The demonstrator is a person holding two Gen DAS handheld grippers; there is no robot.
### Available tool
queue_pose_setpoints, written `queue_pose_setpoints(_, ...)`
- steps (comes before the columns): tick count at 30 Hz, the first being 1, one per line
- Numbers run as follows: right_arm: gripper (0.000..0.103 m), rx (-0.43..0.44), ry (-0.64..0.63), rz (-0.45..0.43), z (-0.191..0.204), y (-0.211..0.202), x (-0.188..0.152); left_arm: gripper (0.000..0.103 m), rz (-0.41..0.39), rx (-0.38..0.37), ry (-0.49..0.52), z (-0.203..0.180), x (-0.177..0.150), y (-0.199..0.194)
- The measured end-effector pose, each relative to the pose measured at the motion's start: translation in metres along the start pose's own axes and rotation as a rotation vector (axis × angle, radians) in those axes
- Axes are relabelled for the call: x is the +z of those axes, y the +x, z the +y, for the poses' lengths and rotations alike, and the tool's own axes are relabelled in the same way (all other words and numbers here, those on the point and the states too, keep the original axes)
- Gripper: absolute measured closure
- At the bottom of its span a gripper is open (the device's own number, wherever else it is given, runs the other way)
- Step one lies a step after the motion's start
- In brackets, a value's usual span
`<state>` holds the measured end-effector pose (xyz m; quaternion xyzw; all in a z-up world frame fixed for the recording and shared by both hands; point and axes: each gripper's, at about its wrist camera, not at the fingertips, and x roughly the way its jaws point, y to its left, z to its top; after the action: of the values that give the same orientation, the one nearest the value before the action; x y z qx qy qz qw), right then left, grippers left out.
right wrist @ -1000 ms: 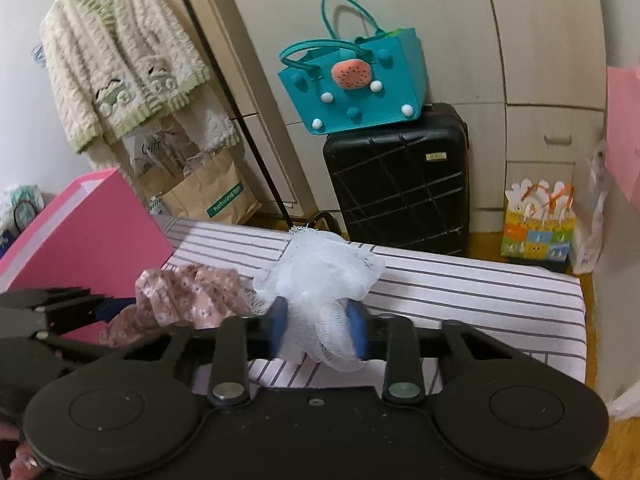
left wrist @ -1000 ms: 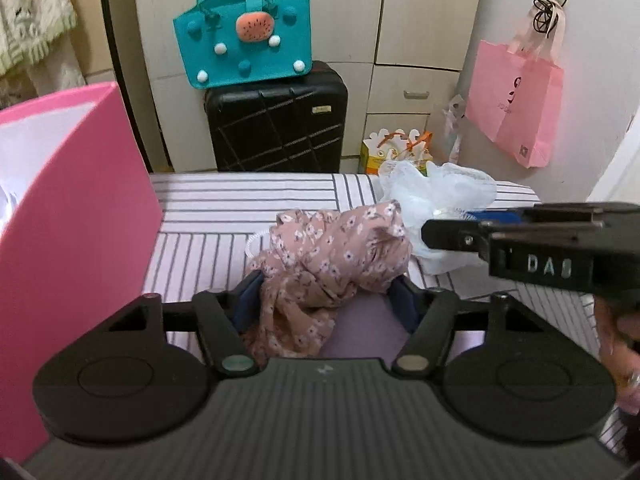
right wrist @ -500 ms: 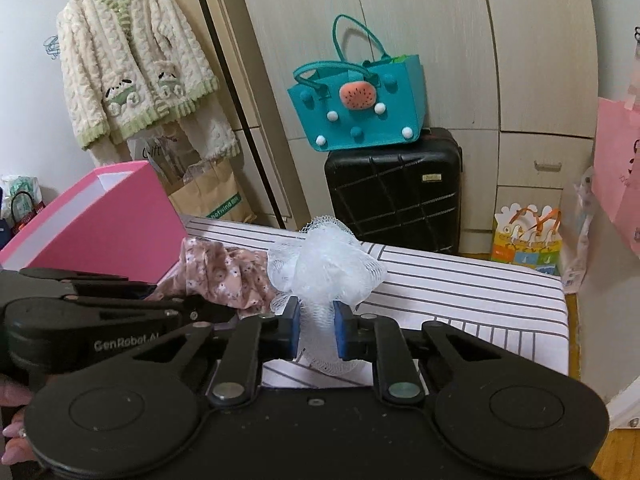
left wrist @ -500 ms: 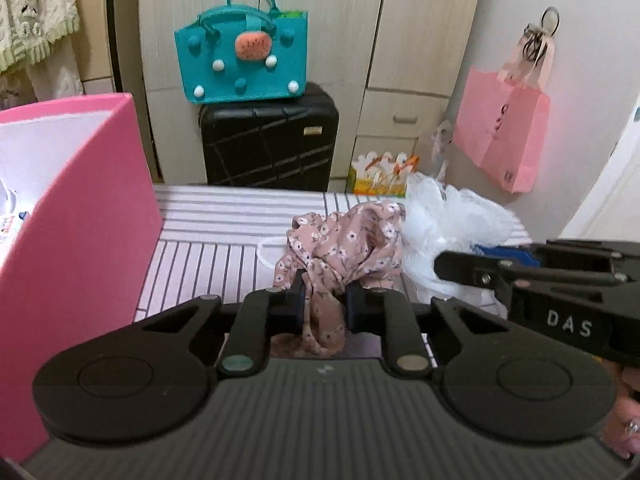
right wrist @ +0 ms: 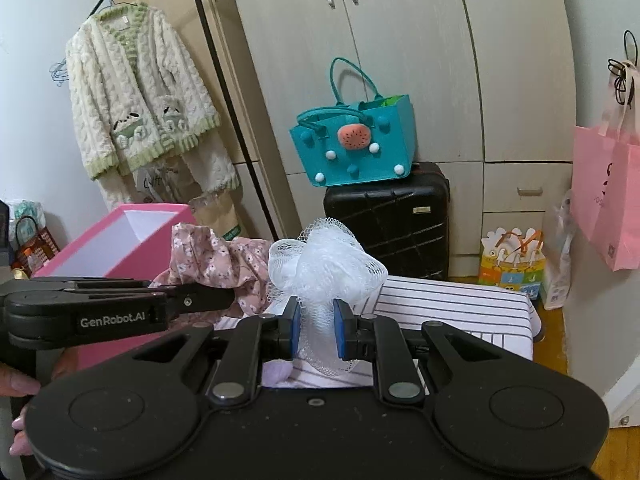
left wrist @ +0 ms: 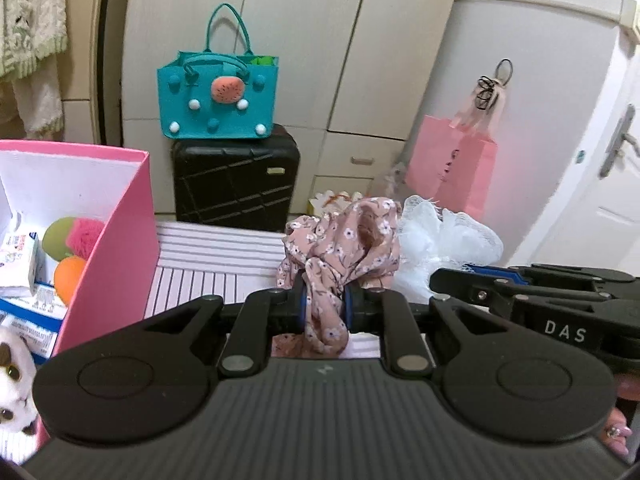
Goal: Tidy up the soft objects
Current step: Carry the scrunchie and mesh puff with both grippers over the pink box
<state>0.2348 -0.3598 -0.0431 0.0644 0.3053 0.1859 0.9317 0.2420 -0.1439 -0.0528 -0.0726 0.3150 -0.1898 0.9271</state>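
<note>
Gripping in both hands, your left gripper [left wrist: 323, 307] pinches a pink floral cloth [left wrist: 344, 240] and your right gripper [right wrist: 314, 326] pinches a white mesh pouf [right wrist: 326, 266]. Both soft things hang side by side above the striped table [right wrist: 456, 308], beside the open pink box [left wrist: 116, 240].

left wrist: mounted behind the left tongs [left wrist: 323, 307], aimed forward and slightly down, close over the striped table [left wrist: 216, 256] | right wrist: same mounting behind the right tongs [right wrist: 314, 322], angled leftward | shared: teal bag [left wrist: 218, 102] on black suitcase [left wrist: 236, 184], pink box [left wrist: 124, 240], wardrobe [right wrist: 400, 60]
</note>
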Motion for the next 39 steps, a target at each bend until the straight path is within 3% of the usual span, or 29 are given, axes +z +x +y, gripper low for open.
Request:
queue_pose_setpoints(12, 0.083, 0.081, 0.075, 0.099, 0.027, -0.029, -0.011, 0.088, 0.162, -0.109, 0.071, 0.008, -0.004, -0.046)
queue_pose_setpoints(17, 0.083, 0.033, 0.012, 0.115, 0.044, -0.053, -0.011, 0.088, 0.23, -0.159, 0.125, 0.015, -0.004, -0.067)
queue_pose_setpoints(23, 0.083, 0.017, -0.027, 0.198, 0.059, -0.074, -0.014, 0.088, 0.32, -0.23, 0.175, 0.023, -0.004, -0.092)
queue_pose_setpoints(32, 0.083, 0.057, -0.065, 0.267, 0.097, -0.097, -0.009, 0.088, 0.344, -0.239, 0.219, 0.041, -0.001, -0.14)
queue_pose_setpoints(39, 0.083, 0.125, -0.077, 0.3, 0.132, -0.109, 0.0, 0.088, 0.327, -0.191, 0.237, 0.063, 0.004, -0.176)
